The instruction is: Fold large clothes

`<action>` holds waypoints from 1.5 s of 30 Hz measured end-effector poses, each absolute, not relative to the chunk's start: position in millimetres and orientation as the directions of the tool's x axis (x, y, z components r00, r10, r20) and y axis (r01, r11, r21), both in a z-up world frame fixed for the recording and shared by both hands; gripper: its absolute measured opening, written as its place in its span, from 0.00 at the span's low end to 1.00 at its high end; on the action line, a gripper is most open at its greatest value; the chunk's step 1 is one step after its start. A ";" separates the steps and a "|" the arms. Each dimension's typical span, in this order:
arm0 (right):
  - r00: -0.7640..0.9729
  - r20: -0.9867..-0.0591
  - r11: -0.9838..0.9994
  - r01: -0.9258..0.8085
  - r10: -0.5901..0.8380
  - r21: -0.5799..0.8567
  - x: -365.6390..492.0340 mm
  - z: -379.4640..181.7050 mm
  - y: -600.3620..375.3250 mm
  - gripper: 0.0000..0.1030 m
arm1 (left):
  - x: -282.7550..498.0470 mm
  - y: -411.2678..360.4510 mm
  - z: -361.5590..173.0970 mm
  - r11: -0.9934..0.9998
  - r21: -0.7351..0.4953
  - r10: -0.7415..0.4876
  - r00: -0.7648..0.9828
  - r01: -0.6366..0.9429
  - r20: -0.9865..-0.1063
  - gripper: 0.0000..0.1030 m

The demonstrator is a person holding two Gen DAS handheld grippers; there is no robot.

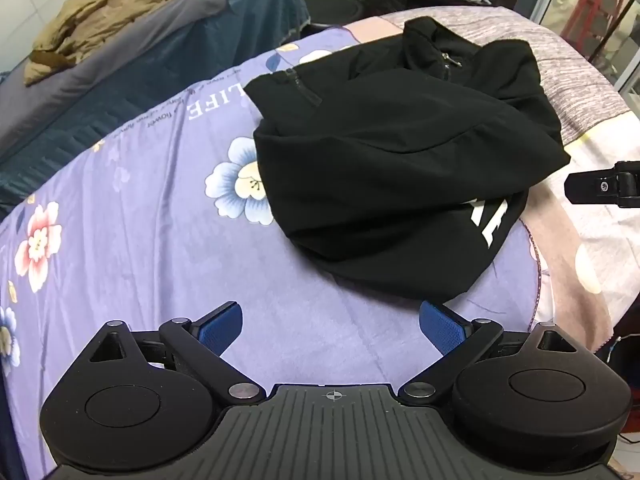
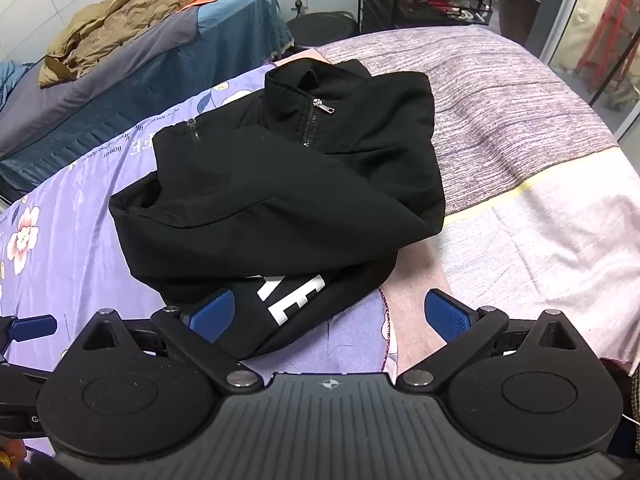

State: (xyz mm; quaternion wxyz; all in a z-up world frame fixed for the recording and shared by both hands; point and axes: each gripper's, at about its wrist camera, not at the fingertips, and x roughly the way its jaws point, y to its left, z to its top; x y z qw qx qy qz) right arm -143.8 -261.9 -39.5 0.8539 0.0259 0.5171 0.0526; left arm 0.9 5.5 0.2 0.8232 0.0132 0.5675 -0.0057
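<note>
Left wrist view: we see the left gripper (image 1: 331, 326) with fingers spread, empty, above the floral bedsheet (image 1: 132, 240); the folded black jacket (image 1: 400, 152) lies just beyond on the bed. Right wrist view: the right gripper (image 2: 336, 314) has fingers spread, empty, over the jacket's near edge (image 2: 280, 184).

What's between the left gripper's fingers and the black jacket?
Only bare purple flowered bedsheet. In the left wrist view, the left gripper is open above that sheet, and the black jacket lies just beyond, untouched.
</note>
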 end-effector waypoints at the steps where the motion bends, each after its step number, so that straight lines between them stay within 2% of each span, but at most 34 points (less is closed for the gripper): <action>1: 0.457 -0.882 0.993 -0.063 0.118 0.100 -143.1 -39.3 -262.1 0.98 | 1.4 7.4 -0.9 1.000 0.013 0.005 0.354 0.021 -0.935 1.00; 21: 0.415 -0.898 0.989 -0.049 0.144 0.136 -137.7 -50.4 -262.3 0.99 | 3.6 6.0 -8.8 1.000 -0.003 -0.006 0.350 0.009 -0.937 1.00; 26: 0.437 -0.892 0.993 -0.051 0.116 0.104 -138.3 -50.6 -261.8 0.99 | 3.8 5.9 -9.8 1.000 0.008 0.005 0.345 0.006 -0.939 1.00; 37: 0.417 -0.901 0.993 -0.050 0.119 0.108 -138.8 -54.3 -258.8 0.99 | 3.6 10.7 -11.6 0.999 -0.033 -0.028 0.357 -0.009 -0.934 1.00; 45: 0.471 -0.861 0.973 0.019 0.193 0.229 -134.9 -54.7 -275.8 0.99 | -1.8 51.8 -7.1 0.985 -0.094 -0.022 0.440 -0.144 -0.898 1.00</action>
